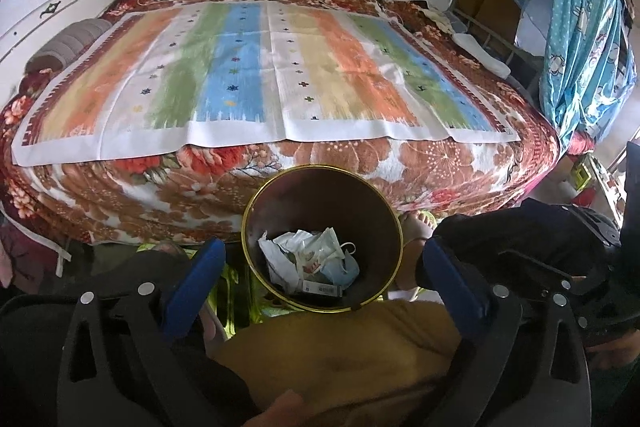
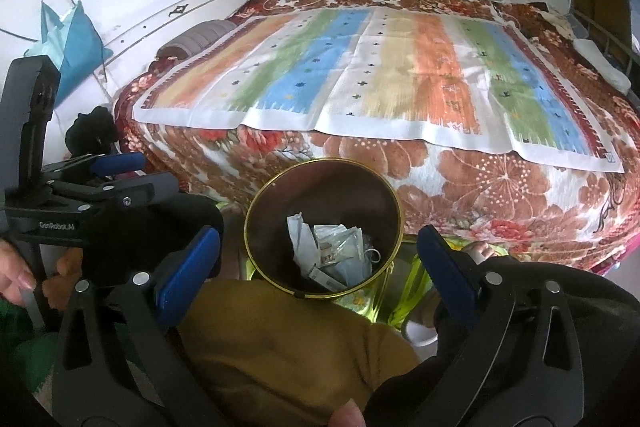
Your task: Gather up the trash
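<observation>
Trash (image 1: 310,263) lies in a heap at the bottom of a round bin (image 1: 256,211) with a dark inside and a thin gold rim: crumpled white paper, printed wrappers, a pale blue face mask with its ear loop showing, and a small flat box with a barcode. From the right wrist the same trash (image 2: 336,255) shows low inside the bin (image 2: 256,219). The bin stands on the floor just in front of a bed (image 1: 340,163) covered by a brown and red floral blanket, with a striped cloth (image 1: 256,75) in orange, green, blue and cream spread flat on top. Behind the bed is a stained white wall, and a blue patterned sheet (image 1: 580,27) hangs to the right. A teal bag (image 2: 72,39) hangs on the wall at the left. The left gripper (image 1: 320,267) hangs over the bin with its blue pads spread wide to either side of the rim and nothing between them. The right gripper (image 2: 320,263) stands the same way, jaws wide and empty, the trash below and between its fingers. A mustard-clad knee (image 1: 340,347) lies under both grippers.
</observation>
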A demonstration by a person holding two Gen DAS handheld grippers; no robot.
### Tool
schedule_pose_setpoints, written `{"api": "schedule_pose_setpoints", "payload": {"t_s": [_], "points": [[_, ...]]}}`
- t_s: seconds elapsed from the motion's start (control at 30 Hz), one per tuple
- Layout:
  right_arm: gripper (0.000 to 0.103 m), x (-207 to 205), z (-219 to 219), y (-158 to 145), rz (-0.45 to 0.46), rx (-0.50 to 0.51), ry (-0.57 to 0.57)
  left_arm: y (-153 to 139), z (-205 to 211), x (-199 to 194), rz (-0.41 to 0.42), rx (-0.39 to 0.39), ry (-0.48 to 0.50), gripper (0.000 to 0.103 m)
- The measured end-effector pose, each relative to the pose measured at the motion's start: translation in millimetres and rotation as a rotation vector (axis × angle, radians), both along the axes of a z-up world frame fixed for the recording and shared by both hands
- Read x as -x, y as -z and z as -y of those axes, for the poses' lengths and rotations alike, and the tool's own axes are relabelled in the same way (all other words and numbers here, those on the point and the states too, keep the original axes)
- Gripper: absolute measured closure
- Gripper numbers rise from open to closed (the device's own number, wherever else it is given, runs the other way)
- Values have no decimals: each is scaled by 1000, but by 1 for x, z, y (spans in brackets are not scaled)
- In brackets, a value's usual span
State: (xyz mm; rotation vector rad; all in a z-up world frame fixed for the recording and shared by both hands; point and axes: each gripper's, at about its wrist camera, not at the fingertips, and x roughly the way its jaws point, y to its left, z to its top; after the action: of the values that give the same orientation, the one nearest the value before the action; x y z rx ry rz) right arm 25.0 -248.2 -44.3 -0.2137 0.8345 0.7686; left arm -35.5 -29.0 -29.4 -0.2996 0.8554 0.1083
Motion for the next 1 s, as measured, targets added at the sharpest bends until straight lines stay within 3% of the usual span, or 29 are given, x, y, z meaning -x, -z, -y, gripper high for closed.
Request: {"api": "schedule_pose_setpoints", "payload": {"t_s": [1.0], "points": [[9,-2,-7,5,-19,-15,-40,6,2,-2,-12,41,4,6]]}}
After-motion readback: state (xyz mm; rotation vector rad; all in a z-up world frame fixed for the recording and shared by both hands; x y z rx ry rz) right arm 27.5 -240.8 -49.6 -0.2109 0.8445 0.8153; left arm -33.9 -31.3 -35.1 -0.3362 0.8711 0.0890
